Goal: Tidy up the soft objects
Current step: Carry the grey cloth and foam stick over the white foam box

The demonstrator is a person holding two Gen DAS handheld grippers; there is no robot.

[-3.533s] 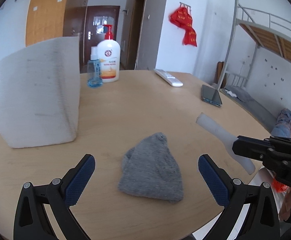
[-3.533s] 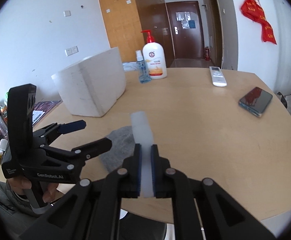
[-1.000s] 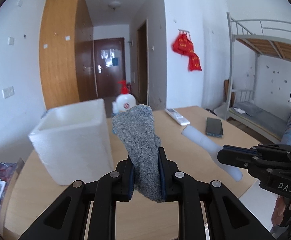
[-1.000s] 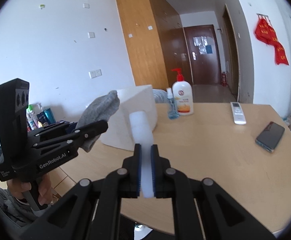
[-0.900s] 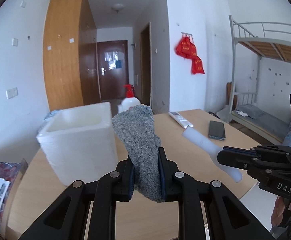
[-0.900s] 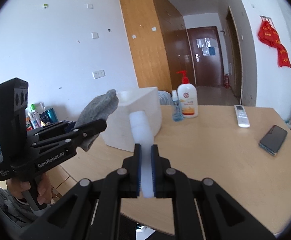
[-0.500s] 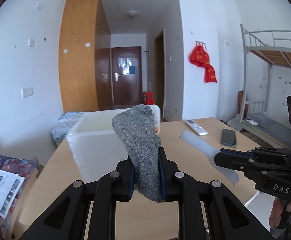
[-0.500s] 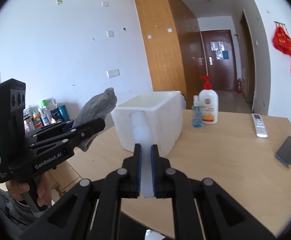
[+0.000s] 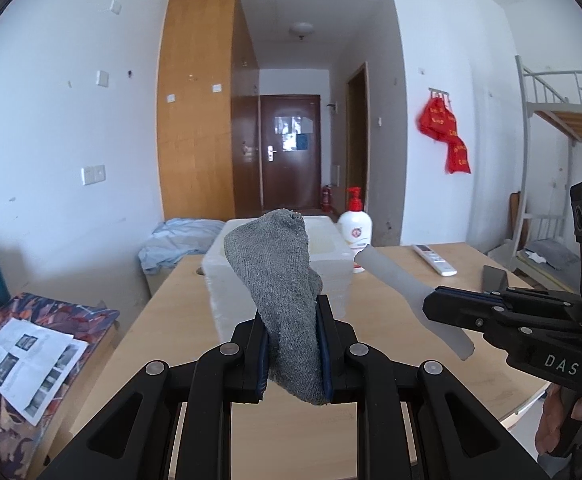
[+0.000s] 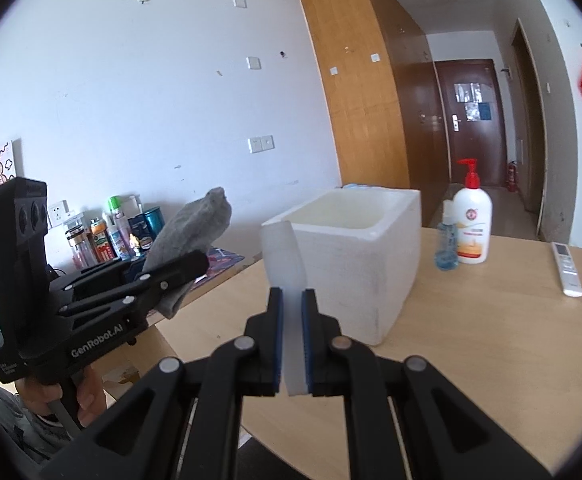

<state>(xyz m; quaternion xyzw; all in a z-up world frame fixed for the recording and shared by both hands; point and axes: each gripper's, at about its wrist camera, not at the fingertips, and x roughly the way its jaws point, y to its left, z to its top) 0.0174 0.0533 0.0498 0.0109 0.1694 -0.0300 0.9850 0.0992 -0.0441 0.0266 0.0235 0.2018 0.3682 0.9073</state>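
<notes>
Pale wooden tabletop (image 10: 471, 320) underlies both tongs: left gripper (image 9: 293, 350) clenches a limp grey sock (image 9: 279, 280) mid-length, right gripper (image 10: 291, 346) grips a pliable translucent strip (image 10: 285, 264); beyond them waits the open foam box (image 10: 355, 256).

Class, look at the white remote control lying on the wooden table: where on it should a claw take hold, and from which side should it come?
Grip the white remote control across its narrow width near mid-length, coming down from above. It lies flat on the wooden table, long and slim, with bare table on both long sides, so the fingers can likely straddle it there.
</notes>
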